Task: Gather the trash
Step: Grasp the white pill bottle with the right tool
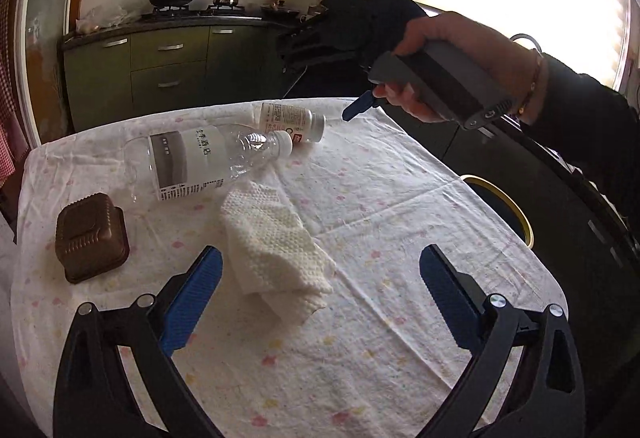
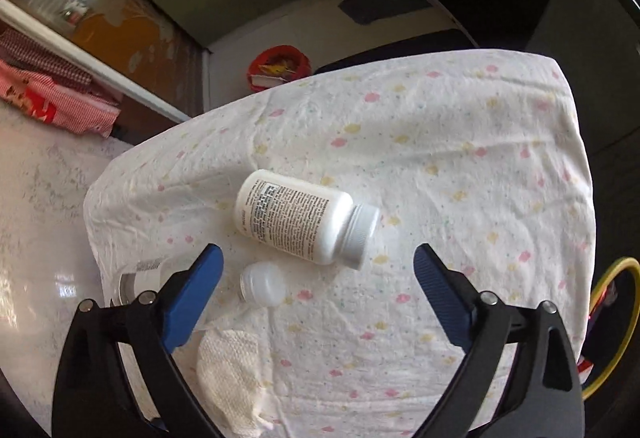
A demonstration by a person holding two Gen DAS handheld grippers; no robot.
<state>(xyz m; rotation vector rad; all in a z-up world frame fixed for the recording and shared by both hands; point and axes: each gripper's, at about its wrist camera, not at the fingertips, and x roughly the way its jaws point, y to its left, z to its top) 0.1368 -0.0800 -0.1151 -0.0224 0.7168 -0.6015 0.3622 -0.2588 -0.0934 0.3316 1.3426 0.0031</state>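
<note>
A white pill bottle point(image 2: 300, 220) lies on its side on the flowered cloth, just ahead of my open right gripper point(image 2: 318, 272); it also shows in the left wrist view point(image 1: 290, 120). A clear plastic bottle point(image 1: 200, 160) lies beside it, its white cap point(image 2: 262, 284) near my right gripper's left finger. A crumpled white tissue point(image 1: 276, 244) lies between the fingers of my open, empty left gripper point(image 1: 320, 274); it also shows in the right wrist view point(image 2: 230, 374). A brown plastic tray point(image 1: 92, 236) sits at the left.
The table point(image 1: 380, 198) is covered by a white flowered cloth. A dark bin with a yellow rim point(image 1: 508, 206) stands at the table's right edge. A red basket point(image 2: 278, 66) sits on the floor beyond the table. Kitchen cabinets point(image 1: 160, 66) stand behind.
</note>
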